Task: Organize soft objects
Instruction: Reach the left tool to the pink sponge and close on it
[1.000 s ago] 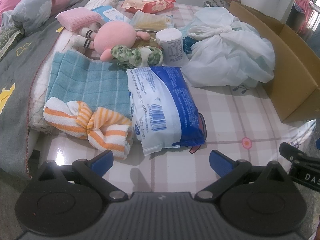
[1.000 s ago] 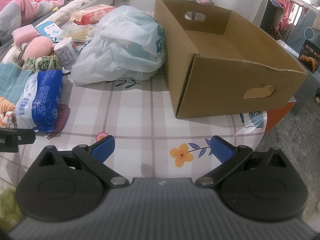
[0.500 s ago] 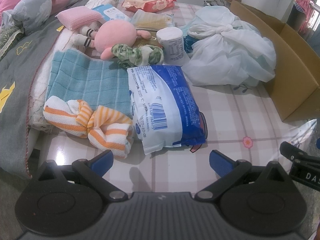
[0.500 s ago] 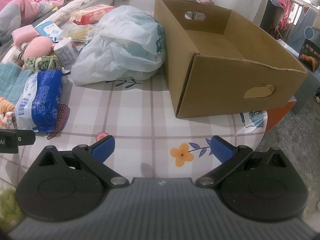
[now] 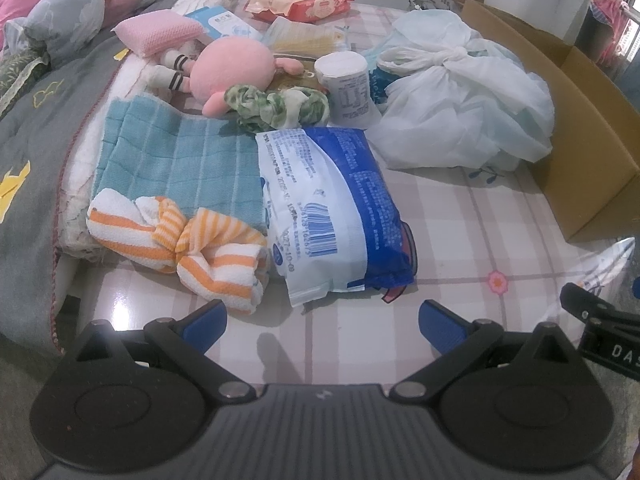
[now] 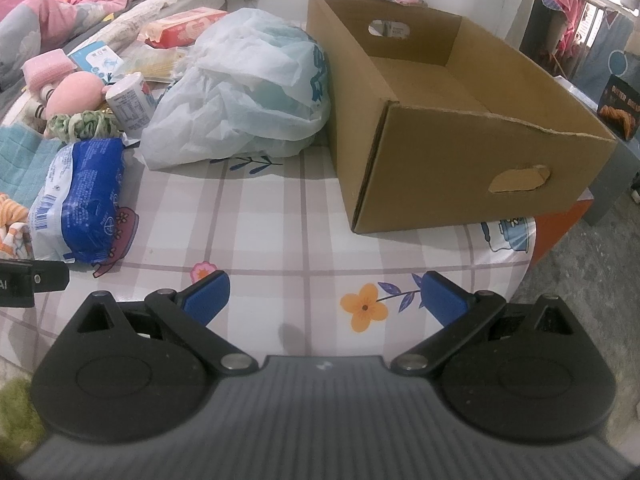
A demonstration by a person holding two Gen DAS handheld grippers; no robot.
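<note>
My left gripper is open and empty, just short of a blue and white soft pack. Left of the pack lie an orange-striped knotted cloth and a teal towel. Behind them are a pink plush toy, a green scrunchie, a pink sponge and a white tied plastic bag. My right gripper is open and empty over the table, facing an open cardboard box. The blue pack and the bag also show in the right wrist view.
A white paper-wrapped roll, a red wipes pack and a noodle packet lie at the back. A bed with grey and pink bedding borders the table's left. The checked tablecloth ends near the box's right corner.
The left gripper has edged slightly forward toward the blue pack. The right gripper has hardly moved.
</note>
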